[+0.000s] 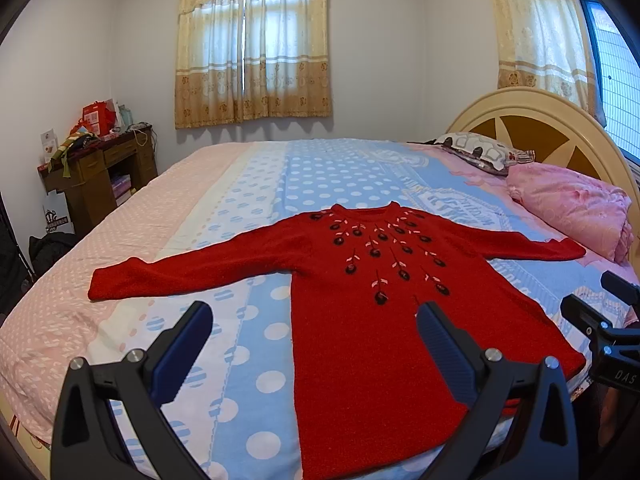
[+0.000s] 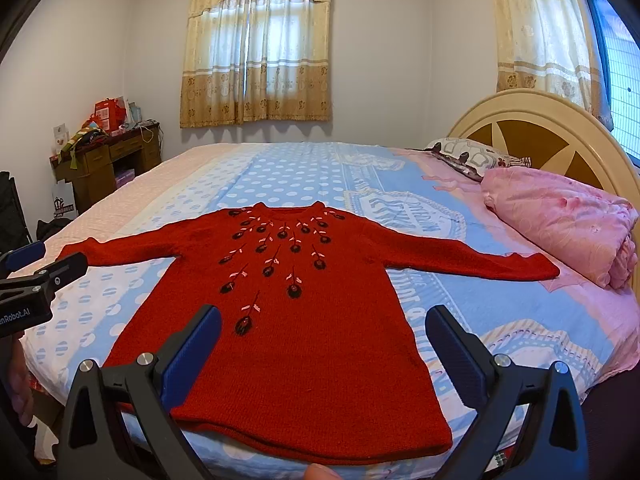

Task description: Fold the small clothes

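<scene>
A small red knit sweater with dark embroidered flowers lies flat and face up on the bed, both sleeves spread out; it also shows in the right wrist view. My left gripper is open and empty, held above the sweater's near left hem side. My right gripper is open and empty, above the sweater's lower body. The right gripper shows at the right edge of the left wrist view; the left gripper shows at the left edge of the right wrist view.
The bed has a blue, white and pink dotted sheet. A folded pink quilt and a patterned pillow lie by the headboard. A cluttered wooden desk stands at the left wall.
</scene>
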Motion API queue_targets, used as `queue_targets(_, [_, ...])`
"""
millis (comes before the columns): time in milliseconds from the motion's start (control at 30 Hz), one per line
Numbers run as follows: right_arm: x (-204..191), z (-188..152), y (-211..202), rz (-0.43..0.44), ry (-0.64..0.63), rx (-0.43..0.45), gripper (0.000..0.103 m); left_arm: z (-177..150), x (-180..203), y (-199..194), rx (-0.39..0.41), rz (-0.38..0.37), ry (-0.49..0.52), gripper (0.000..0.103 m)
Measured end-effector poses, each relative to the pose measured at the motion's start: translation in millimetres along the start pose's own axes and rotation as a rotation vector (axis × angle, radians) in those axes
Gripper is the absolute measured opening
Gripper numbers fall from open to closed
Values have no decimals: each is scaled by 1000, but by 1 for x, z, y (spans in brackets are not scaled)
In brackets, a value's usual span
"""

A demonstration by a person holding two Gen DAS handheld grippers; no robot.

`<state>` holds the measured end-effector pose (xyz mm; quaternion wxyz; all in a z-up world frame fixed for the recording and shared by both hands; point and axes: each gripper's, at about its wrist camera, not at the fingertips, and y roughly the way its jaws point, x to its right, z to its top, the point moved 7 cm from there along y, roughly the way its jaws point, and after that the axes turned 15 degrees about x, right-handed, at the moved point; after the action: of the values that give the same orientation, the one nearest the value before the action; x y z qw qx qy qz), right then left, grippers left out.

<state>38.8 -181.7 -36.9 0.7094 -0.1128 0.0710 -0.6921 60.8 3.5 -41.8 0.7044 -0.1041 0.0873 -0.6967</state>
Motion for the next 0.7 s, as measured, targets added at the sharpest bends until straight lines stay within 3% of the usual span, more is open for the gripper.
queue_targets(700, [-3, 1, -2, 9, -5, -3, 102, 3, -1, -3, 7, 9, -6, 103])
